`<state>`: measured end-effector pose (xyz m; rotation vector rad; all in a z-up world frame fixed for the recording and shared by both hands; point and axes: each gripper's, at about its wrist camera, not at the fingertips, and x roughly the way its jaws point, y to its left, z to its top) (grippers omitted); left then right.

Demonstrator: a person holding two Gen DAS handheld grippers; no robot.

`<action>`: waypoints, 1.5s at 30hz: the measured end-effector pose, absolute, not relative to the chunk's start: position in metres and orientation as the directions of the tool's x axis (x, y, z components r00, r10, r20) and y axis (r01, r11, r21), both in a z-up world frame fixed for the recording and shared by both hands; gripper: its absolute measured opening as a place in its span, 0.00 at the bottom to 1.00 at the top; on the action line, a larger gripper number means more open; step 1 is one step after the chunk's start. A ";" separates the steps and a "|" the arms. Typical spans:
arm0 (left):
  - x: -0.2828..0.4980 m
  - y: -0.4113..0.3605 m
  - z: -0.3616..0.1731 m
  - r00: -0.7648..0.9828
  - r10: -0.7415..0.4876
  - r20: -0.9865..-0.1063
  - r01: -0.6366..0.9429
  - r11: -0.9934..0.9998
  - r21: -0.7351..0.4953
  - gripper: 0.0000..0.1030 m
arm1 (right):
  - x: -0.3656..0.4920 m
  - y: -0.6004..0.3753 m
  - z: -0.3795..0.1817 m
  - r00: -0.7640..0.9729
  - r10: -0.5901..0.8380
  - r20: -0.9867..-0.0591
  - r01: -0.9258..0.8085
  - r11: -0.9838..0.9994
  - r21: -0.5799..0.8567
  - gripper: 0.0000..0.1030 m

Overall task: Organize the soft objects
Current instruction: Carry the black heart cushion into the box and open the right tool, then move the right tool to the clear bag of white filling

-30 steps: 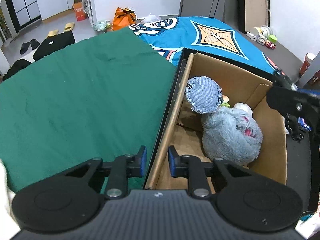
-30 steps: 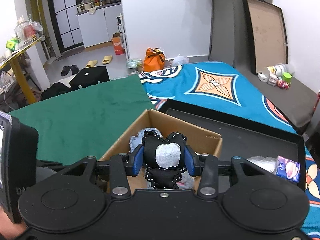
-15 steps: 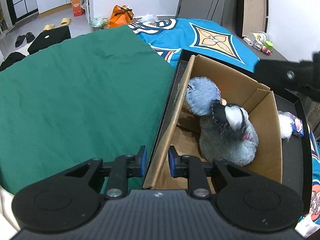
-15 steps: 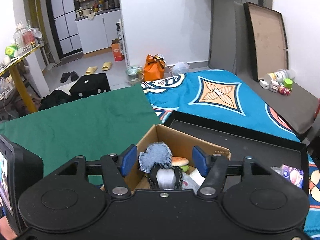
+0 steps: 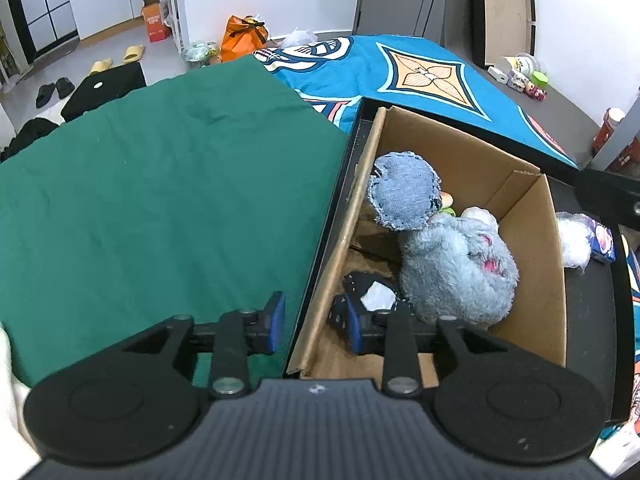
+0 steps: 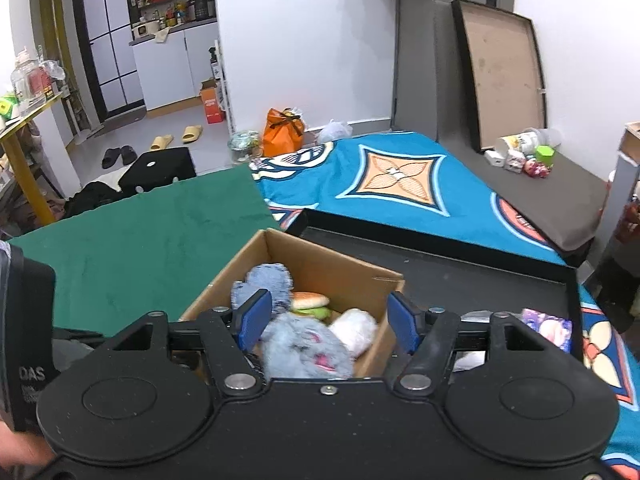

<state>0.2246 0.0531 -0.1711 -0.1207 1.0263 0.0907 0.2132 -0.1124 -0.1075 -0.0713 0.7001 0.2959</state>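
Note:
A cardboard box [image 5: 524, 216] stands in a black tray [image 5: 588, 320]. It holds a grey plush [image 5: 460, 264], a round denim toy [image 5: 404, 196], a burger toy [image 6: 308, 302] and a white soft lump [image 6: 354, 328]. A black toy with a white patch [image 5: 372, 292] lies in the near left corner, beside the plush. My left gripper [image 5: 314, 322] straddles the box's left wall [image 5: 320, 300]; its jaws are opening and the pads stand clear of the cardboard. My right gripper [image 6: 328, 318] hovers over the box's near edge, jaws opening, nothing between them.
A green cloth [image 5: 160, 200] covers the surface left of the tray, and a blue patterned blanket [image 5: 420, 76] lies beyond. A white and purple packet [image 5: 588, 236] rests on the tray right of the box. Bottles and small toys [image 6: 520, 156] sit on the grey mat at the far right.
The right gripper opened and the black toy dropped from it into the box, ending in the near left corner. The right gripper drew back. The left jaws widened off the box wall.

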 end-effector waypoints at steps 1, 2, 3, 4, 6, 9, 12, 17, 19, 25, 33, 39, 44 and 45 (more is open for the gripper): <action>0.225 0.051 -0.171 0.513 0.026 -0.858 -0.131 0.990 -0.049 0.37 | 0.213 -0.116 -0.107 0.726 0.244 -0.643 -0.288 0.957 0.039 0.67; 0.225 0.050 -0.171 0.512 0.032 -0.858 -0.131 0.990 -0.041 0.39 | 0.213 -0.120 -0.108 0.725 0.247 -0.643 -0.286 0.957 0.046 0.67; 0.225 0.048 -0.171 0.511 0.040 -0.859 -0.130 0.991 -0.031 0.40 | 0.212 -0.123 -0.109 0.724 0.249 -0.643 -0.284 0.957 0.050 0.67; 0.225 0.046 -0.171 0.511 0.047 -0.858 -0.128 0.991 -0.022 0.42 | 0.212 -0.127 -0.110 0.724 0.248 -0.644 -0.284 0.958 0.050 0.67; 0.225 0.042 -0.170 0.513 0.062 -0.856 -0.123 0.992 -0.002 0.46 | 0.211 -0.134 -0.113 0.724 0.246 -0.644 -0.283 0.958 0.048 0.69; 0.225 0.035 -0.168 0.518 0.088 -0.851 -0.114 0.993 0.033 0.54 | 0.212 -0.147 -0.117 0.722 0.246 -0.647 -0.277 0.959 0.056 0.71; 0.226 0.029 -0.169 0.514 0.107 -0.851 -0.111 0.992 0.058 0.60 | 0.214 -0.160 -0.122 0.722 0.245 -0.648 -0.268 0.961 0.064 0.72; 0.228 0.018 -0.169 0.509 0.135 -0.850 -0.099 0.990 0.098 0.65 | 0.220 -0.179 -0.133 0.715 0.248 -0.653 -0.260 0.962 0.081 0.73; 0.230 0.015 -0.169 0.503 0.149 -0.851 -0.100 0.988 0.114 0.69 | 0.222 -0.186 -0.137 0.713 0.250 -0.655 -0.258 0.962 0.086 0.73; 0.234 0.003 -0.169 0.506 0.192 -0.841 -0.097 0.981 0.166 0.78 | 0.237 -0.208 -0.151 0.713 0.251 -0.655 -0.244 0.964 0.104 0.73; 0.240 -0.012 -0.175 0.489 0.254 -0.835 -0.080 0.966 0.247 0.79 | 0.258 -0.237 -0.184 0.701 0.264 -0.663 -0.185 0.965 0.188 0.73; 0.247 -0.022 -0.178 0.478 0.297 -0.827 -0.078 0.952 0.297 0.79 | 0.265 -0.260 -0.204 0.693 0.313 -0.650 -0.148 0.944 0.297 0.72; 0.251 -0.030 -0.182 0.460 0.330 -0.824 -0.074 0.939 0.335 0.79 | 0.278 -0.283 -0.219 0.697 0.346 -0.628 -0.088 0.911 0.404 0.65; 0.252 -0.031 -0.182 0.455 0.338 -0.824 -0.074 0.936 0.344 0.79 | 0.280 -0.288 -0.221 0.696 0.355 -0.624 -0.075 0.901 0.428 0.63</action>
